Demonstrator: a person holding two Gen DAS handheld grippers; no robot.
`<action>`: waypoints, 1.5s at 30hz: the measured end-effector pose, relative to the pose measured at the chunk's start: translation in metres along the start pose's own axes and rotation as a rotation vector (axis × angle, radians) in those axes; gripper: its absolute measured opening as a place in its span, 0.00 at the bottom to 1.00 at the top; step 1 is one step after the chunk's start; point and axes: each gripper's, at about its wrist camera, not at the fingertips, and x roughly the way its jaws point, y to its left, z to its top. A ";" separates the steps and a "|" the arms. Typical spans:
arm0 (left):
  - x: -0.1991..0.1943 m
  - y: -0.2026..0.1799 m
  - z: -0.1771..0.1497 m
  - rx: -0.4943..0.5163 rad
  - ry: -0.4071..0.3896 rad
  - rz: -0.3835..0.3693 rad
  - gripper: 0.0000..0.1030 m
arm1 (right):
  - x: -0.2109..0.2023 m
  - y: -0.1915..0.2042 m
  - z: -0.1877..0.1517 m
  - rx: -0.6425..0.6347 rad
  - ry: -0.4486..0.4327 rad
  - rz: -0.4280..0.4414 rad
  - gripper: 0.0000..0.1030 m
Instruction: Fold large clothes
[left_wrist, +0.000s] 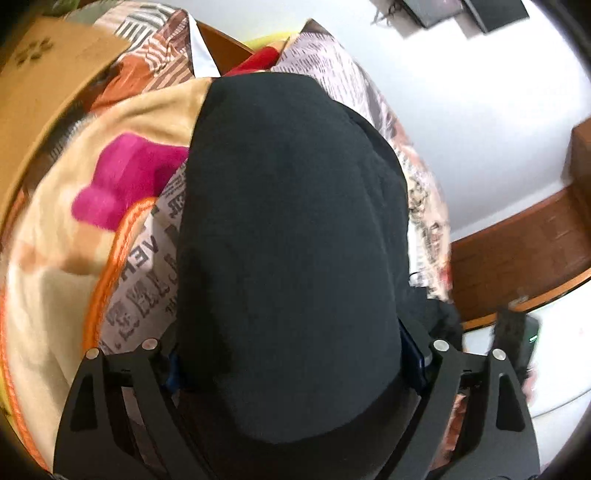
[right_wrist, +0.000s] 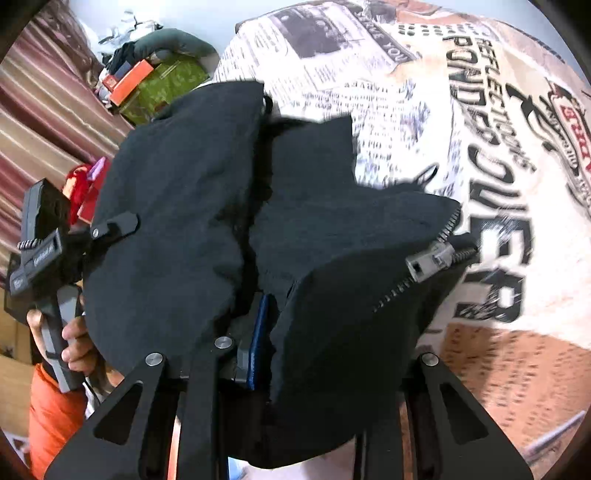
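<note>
A black zip-up garment (left_wrist: 291, 240) fills the middle of the left wrist view and drapes over my left gripper (left_wrist: 295, 365), which is shut on its cloth; the fingertips are hidden under the fabric. In the right wrist view the same black garment (right_wrist: 207, 206) lies bunched on the bed, its grey zipper pull (right_wrist: 430, 260) at the right. My right gripper (right_wrist: 295, 347) is shut on a fold of it, with one blue pad (right_wrist: 260, 339) showing. The left gripper also shows in the right wrist view (right_wrist: 114, 225), at the garment's left edge, held by a hand.
The bed has a newspaper-print sheet (right_wrist: 480, 155). A beige blanket (left_wrist: 74, 206) with a pink patch lies at the left. A cardboard box (left_wrist: 48, 74), a wooden headboard (left_wrist: 524, 254), a white wall and a clutter pile with an orange box (right_wrist: 133, 81) surround the bed.
</note>
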 end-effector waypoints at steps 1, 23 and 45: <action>-0.004 -0.004 -0.003 0.006 -0.002 0.014 0.86 | -0.003 -0.002 -0.001 0.013 -0.002 0.009 0.27; -0.193 -0.168 -0.146 0.312 -0.197 0.234 0.87 | -0.227 0.082 -0.099 -0.222 -0.283 -0.084 0.41; -0.364 -0.322 -0.405 0.630 -0.930 0.309 1.00 | -0.375 0.181 -0.278 -0.372 -0.954 -0.179 0.84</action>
